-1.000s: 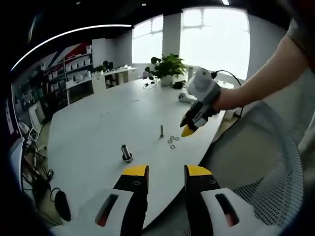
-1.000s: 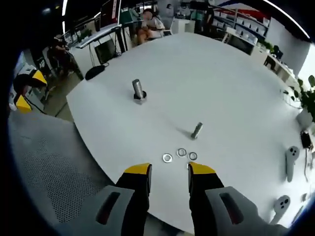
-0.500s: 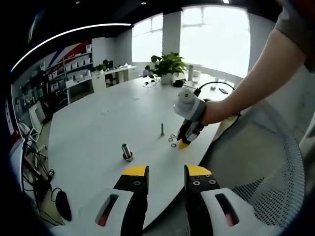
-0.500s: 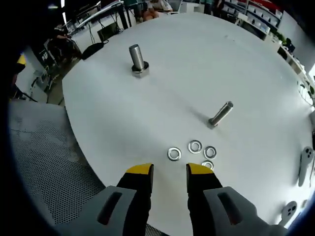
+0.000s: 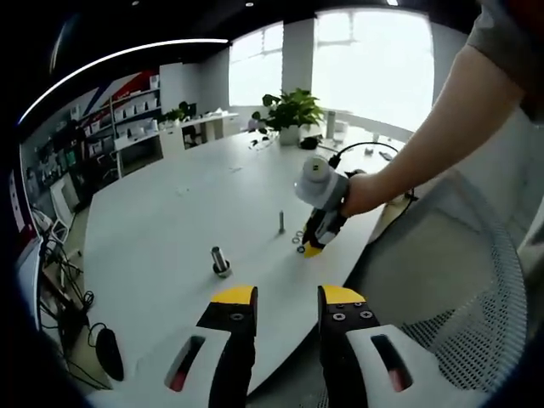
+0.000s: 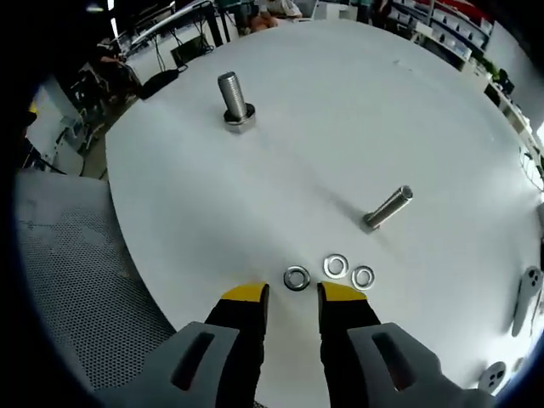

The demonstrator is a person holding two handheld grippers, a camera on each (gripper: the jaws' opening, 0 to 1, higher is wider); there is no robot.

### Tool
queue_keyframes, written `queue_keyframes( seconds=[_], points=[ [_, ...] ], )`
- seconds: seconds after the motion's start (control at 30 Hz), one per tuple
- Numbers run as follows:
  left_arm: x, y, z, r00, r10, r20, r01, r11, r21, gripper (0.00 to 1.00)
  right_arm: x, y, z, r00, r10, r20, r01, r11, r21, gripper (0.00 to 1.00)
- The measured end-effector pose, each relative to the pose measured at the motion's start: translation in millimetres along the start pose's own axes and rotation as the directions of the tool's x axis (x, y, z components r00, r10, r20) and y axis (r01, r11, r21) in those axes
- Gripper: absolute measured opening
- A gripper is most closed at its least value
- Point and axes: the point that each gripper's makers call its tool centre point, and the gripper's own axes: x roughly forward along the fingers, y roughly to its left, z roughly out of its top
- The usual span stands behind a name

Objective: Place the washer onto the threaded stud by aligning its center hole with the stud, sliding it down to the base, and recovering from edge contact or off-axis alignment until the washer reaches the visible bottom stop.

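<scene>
Three small steel washers (image 6: 297,278) lie in a loose group near the edge of the white table (image 6: 340,127). Just behind them a thin threaded stud (image 6: 388,207) stands on the table, leaning in this view. A thicker bolt (image 6: 233,100) stands on its head farther off. My right gripper (image 6: 291,293) is open, its yellow tips just short of the nearest washer, with nothing between them. In the left gripper view the right gripper (image 5: 313,245), held by a hand, is low over the washers (image 5: 299,239) beside the stud (image 5: 281,223). My left gripper (image 5: 287,297) is open, back from the table edge.
A grey mesh chair (image 6: 76,280) sits close against the table's near edge. White controllers (image 6: 520,297) lie at the right in the right gripper view. A potted plant (image 5: 291,115) and cables stand at the far end. The person's arm (image 5: 425,136) reaches in from the right.
The right gripper has come down and forward to the washers, and its jaws have narrowed a little. The left gripper has stayed put.
</scene>
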Motion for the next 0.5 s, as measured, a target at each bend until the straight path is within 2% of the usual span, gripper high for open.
queue_keyframes(
  seconds=[0.03,0.13,0.23,0.3,0.4,0.47,0.5],
  points=[
    [0.2,-0.3,-0.4,1.0,-0.002,-0.002,0.002,1.0,0.0,0.26,0.0,0.5,-0.4,1.0,-0.005,-0.017,0.005,1.0,-0.021,0.25],
    [0.2,0.2,-0.8,1.0,0.001,-0.004,-0.001,1.0,0.002,0.26,2.0,1.8,2.4,0.998,0.002,-0.055,-0.002,1.0,-0.015,0.25],
    [0.8,-0.3,-2.2,1.0,-0.005,-0.01,0.004,1.0,-0.002,0.26,3.1,1.1,4.0,0.998,0.011,-0.069,-0.013,0.999,-0.035,0.24],
    [0.9,-0.4,-2.4,1.0,-0.004,-0.012,0.004,1.0,0.003,0.26,3.2,5.9,7.7,0.998,0.031,-0.056,-0.037,0.993,-0.108,0.24],
    [-0.3,1.1,-1.4,1.0,0.0,-0.004,0.0,1.0,-0.002,0.26,4.2,6.3,6.6,0.997,0.034,-0.073,-0.043,0.992,-0.122,0.21],
    [-0.2,1.4,-1.5,1.0,-0.001,-0.004,0.001,1.0,-0.01,0.26,3.7,8.0,7.2,0.994,0.045,-0.104,-0.059,0.989,-0.135,0.2],
    [0.1,0.9,-1.9,1.0,-0.002,-0.006,0.002,1.0,-0.01,0.26,2.5,8.1,5.0,0.988,0.048,-0.144,-0.074,0.981,-0.181,0.2]
  ],
)
